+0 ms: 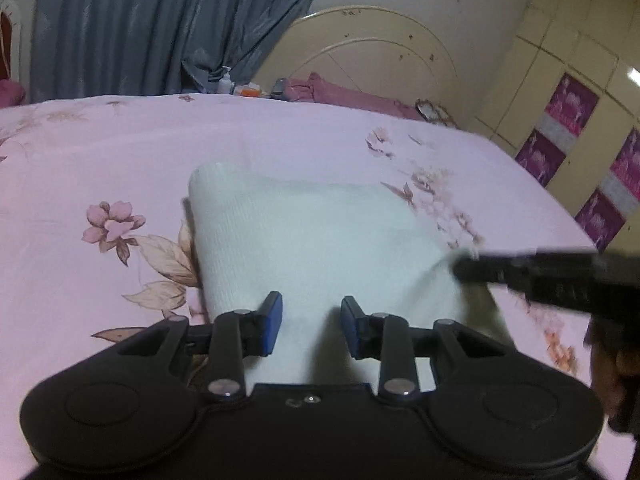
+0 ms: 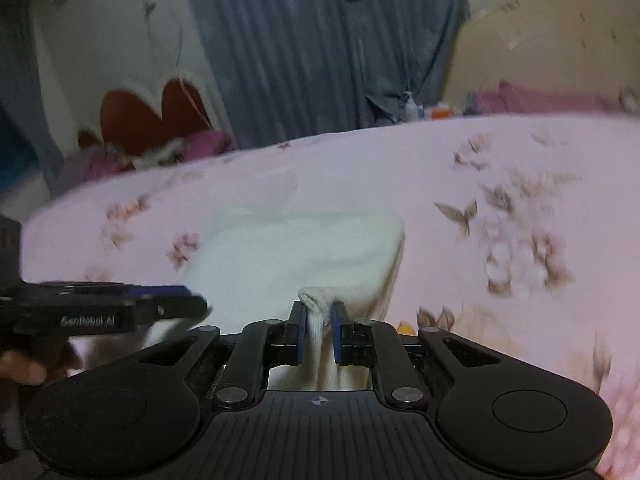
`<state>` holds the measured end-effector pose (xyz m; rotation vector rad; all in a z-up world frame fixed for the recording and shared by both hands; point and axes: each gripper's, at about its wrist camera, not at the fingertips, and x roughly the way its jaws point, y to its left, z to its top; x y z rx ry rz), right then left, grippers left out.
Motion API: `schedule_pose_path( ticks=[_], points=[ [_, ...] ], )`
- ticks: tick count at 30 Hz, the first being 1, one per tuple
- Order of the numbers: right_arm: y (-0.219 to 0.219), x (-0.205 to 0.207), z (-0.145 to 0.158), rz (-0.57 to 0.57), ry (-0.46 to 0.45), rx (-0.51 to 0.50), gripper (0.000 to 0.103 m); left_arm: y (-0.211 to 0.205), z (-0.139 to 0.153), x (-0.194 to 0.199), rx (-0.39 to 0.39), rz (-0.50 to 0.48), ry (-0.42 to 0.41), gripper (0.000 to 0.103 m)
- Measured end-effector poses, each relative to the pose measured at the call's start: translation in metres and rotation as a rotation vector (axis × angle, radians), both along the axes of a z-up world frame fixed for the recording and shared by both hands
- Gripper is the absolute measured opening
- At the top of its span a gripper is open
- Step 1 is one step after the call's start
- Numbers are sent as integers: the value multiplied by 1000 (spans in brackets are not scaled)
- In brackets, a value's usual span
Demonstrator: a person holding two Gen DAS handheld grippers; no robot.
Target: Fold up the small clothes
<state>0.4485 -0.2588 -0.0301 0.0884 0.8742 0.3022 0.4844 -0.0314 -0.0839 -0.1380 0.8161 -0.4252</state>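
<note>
- White garment [image 1: 312, 240], finely ribbed weave.
- Pale pink bedsheet [image 1: 120, 152] printed with pink blossoms and tan-brown leaves.
- Black left gripper [image 1: 311, 326] and right gripper [image 2: 319, 330], each with blue pads [image 1: 272, 322].
- Grey-blue curtain [image 1: 140, 20].
- Cream headboard [image 1: 360, 52].
- Cream wardrobe [image 1: 580, 92] bearing magenta floral panels.

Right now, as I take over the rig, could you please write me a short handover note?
Right tongs: shut on a bunched edge of the white cloth.
Left tongs: open, over the cloth's near edge, gripping nothing.
The cloth lies on the floral bedsheet, already folded at least once; its far edge is rounded.
Left: probably carry the pinched edge across for the next fold, then release and flatten.
</note>
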Motion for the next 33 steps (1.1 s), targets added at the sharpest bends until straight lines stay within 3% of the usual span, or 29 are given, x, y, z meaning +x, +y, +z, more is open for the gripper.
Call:
schedule_pose_path(
  ticks=[4, 6, 9, 11, 14, 17, 19, 21, 23, 25, 26, 28, 30, 33],
  points=[
    [-4, -6, 18, -83, -91, -72, 11, -1, 1, 0, 4, -12, 17, 31],
    [0, -7, 23, -39, -103, -40, 11, -2, 1, -1, 1, -7, 9, 31],
    [15, -1, 0, 68, -9, -50, 11, -4, 0, -6, 2, 8, 0, 31],
    [15, 1, -30, 78, 72, -121, 11, -6, 2, -16, -2, -3, -8, 31],
    [-2, -5, -24, 13, 67, -34, 12, -10, 2, -38, 57, -32, -32, 31],
    [4, -29, 2, 103, -26, -24, 12, -5, -1, -60, 35, -41, -9, 31],
    [12, -46, 3, 202, 12, 19, 12, -4, -8, -80, 10, -66, -6, 31],
    [21, -66, -9, 306, 60, -13, 12, -5, -14, -97, 27, -81, -14, 31],
    [22, -83, -31, 323, 103, -129, 11, -3, -15, -108, 7, -87, -1, 32],
    [12, -88, -26, 294, 126, -83, 11, 3, -6, -112, -1, -105, 10, 33],
    [10, -87, -19, 284, 124, -77, 11, 5, 0, -111, -6, -95, -3, 39],
    [7, -81, 0, 257, 28, -50, 12, 16, 15, -99, -20, -32, -73, 47],
    [6, -62, 11, 208, -38, -5, 12, 20, 27, -74, -17, -7, -127, 45],
    [15, -14, 5, 130, -97, -17, 12, 16, 42, -19, 22, 10, -212, 46]
  ],
)
